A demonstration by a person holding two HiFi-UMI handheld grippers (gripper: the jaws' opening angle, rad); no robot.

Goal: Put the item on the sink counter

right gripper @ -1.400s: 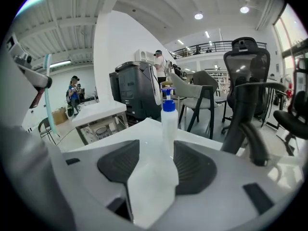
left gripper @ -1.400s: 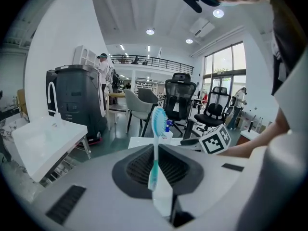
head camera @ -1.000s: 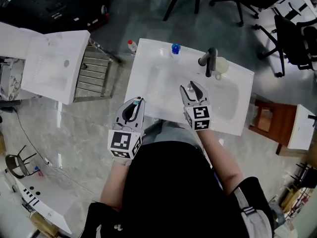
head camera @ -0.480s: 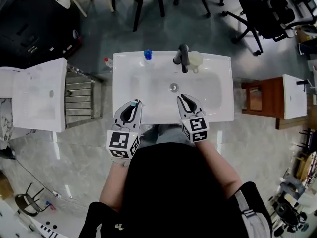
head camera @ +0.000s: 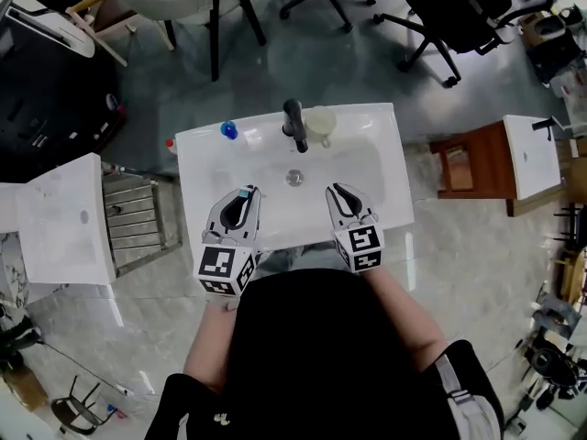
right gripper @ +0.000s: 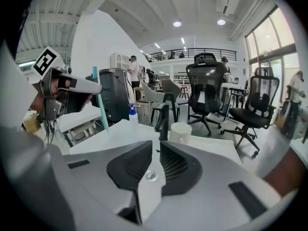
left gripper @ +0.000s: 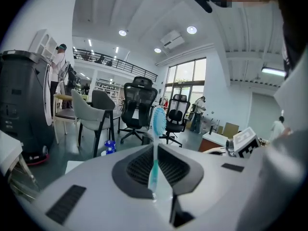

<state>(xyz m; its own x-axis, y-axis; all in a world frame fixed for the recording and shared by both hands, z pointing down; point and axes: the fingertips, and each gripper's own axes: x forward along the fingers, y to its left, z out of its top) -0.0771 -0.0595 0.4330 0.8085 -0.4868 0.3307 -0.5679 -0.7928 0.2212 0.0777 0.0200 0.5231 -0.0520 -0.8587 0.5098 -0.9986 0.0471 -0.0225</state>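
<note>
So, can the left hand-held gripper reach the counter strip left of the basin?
Probably yes: the left hand-held gripper, shut on the toothbrush, hovers over the sink counter's near edge; that strip looks bare.

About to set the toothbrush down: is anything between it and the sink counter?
Nothing visible. The toothbrush, clamped in the left gripper, appears over the sink counter's bare front edge; the bottle, faucet and cup stand at the back.

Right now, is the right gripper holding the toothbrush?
No, the right gripper is shut and empty, while the left gripper clamps the toothbrush.
</note>
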